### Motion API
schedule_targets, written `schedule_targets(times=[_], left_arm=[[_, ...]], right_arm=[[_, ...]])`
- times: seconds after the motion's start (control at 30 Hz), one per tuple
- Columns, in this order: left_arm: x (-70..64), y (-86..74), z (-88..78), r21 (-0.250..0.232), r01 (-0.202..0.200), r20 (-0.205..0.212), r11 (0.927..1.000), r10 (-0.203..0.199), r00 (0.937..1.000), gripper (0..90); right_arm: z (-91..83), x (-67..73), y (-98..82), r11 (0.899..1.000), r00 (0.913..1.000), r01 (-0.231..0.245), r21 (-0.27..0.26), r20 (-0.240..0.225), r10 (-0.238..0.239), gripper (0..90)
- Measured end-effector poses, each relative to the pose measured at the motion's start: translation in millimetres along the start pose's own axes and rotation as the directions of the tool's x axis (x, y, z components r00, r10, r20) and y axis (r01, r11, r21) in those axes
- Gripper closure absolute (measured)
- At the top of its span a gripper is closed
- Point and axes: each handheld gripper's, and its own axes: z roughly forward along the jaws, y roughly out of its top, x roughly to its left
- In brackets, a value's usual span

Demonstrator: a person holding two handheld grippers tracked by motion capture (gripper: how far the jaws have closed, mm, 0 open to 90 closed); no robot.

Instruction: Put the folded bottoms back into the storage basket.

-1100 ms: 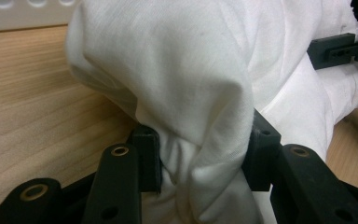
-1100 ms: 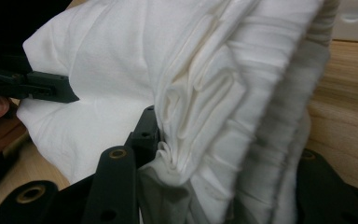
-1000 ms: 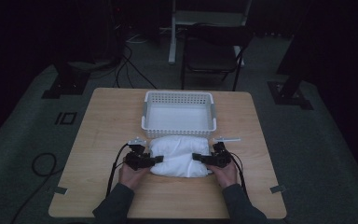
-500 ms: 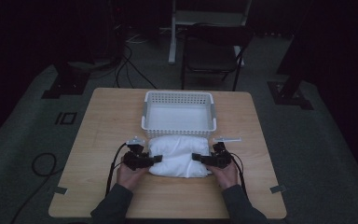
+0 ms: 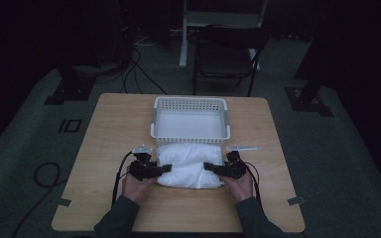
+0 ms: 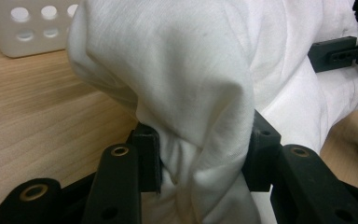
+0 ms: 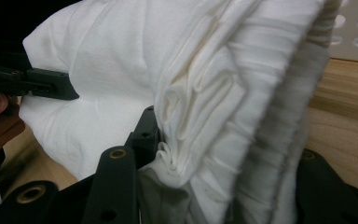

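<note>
Left jaws: our left gripper (image 5: pixel 164 168) is clamped on a bunched fold at one end of the folded white cloth (image 5: pixel 191 164); in the left gripper view the fabric (image 6: pixel 200 93) is pinched between both pads.
Right jaws: our right gripper (image 5: pixel 209 166) grips the opposite end, its jaws closed on a thicker stack of layered folds (image 7: pixel 205 116).
Cloth: it lies on the wooden table (image 5: pixel 109 139), just in front of the white basket (image 5: pixel 190 117), its far edge touching or nearly touching the basket's near wall.
Change: compared with the frames from a second ago, we see no shift of hands, jaws or cloth.
Meaning: we judge both grips settled, with the lift into the basket not yet begun.
Caution: the bundle may sag or unfold between the two grips.
</note>
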Motion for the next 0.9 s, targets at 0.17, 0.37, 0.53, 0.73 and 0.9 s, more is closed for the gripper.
schedule_targets(times=[0.17,0.37,0.53,0.73,0.9], left_arm=[[-2.4,2.1,-4.2,-0.002,-0.001,-0.002,1.0,0.001,1.0,57.8],[-4.7,5.1,-9.4,-0.012,-0.004,0.004,0.9999,0.004,1.0,57.8],[-6.2,7.7,-13.5,-0.016,-0.008,0.008,0.9998,0.008,0.9999,57.8],[-7.5,9.3,-16.5,-0.024,-0.001,0.012,0.9997,0.001,0.9999,57.8],[-8.6,10.7,-18.3,-0.025,-0.004,0.015,0.9997,0.005,0.9999,57.8]], right_arm=[[-1.9,3.2,1.6,1.0,1.0,-0.001,-0.004,0.0,0.001,55.6],[-6.3,7.7,4.4,1.0,1.0,0.007,-0.015,-0.002,-0.007,55.6],[-9.5,11.2,7.0,1.0,0.9999,0.012,-0.021,-0.001,-0.012,55.6],[-11.9,14.3,9.2,1.0,0.9999,0.015,-0.027,-0.001,-0.015,55.6],[-14.2,16.5,10.5,0.999,0.9999,0.016,-0.029,0.004,-0.016,55.6]])
